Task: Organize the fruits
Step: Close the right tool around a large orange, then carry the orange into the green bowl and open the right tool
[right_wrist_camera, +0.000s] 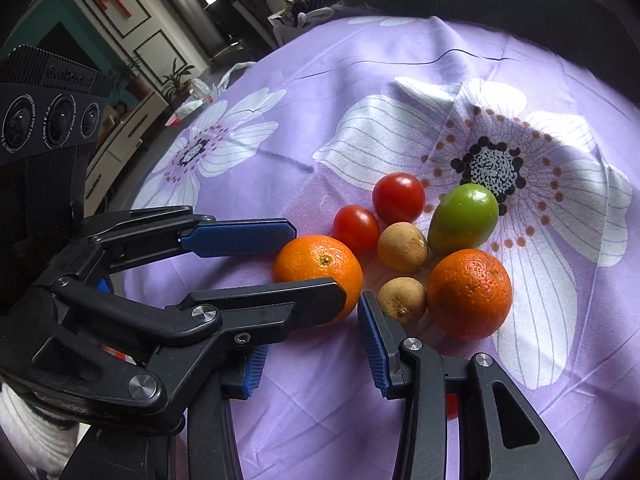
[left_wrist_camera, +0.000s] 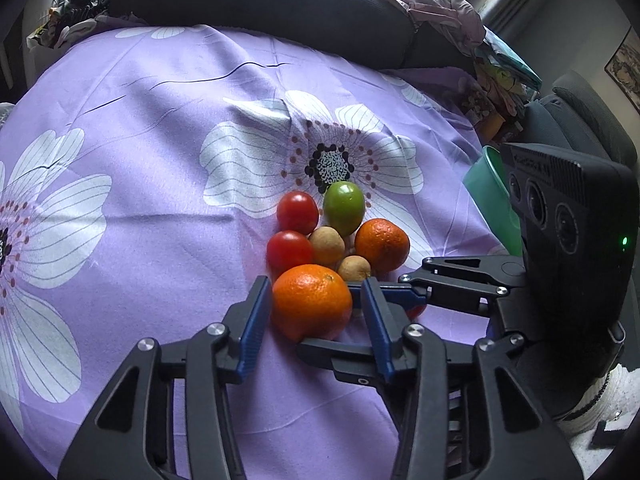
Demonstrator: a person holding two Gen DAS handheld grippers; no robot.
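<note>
Worktop (left_wrist_camera: 160,128): draped in a purple flowered cloth, which probably keeps round fruit from rolling off.
Cup (left_wrist_camera: 490,196): green, at the far right edge, a likely sorting target.
Left claw (left_wrist_camera: 316,308): fingers either side of the near orange (left_wrist_camera: 310,300), pads at its flanks; full clamping I cannot tell.
Right claw (right_wrist_camera: 308,328): jaws apart, nothing between them, crossed under the left claw's finger.
Fruit pile: far orange (right_wrist_camera: 470,292), green fruit (right_wrist_camera: 464,216), two tomatoes (right_wrist_camera: 398,196), two small brown fruits (right_wrist_camera: 402,246), all touching in one cluster.

Orange (left_wrist_camera: 311,300) between left hand-held gripper (left_wrist_camera: 316,312) pads
</note>
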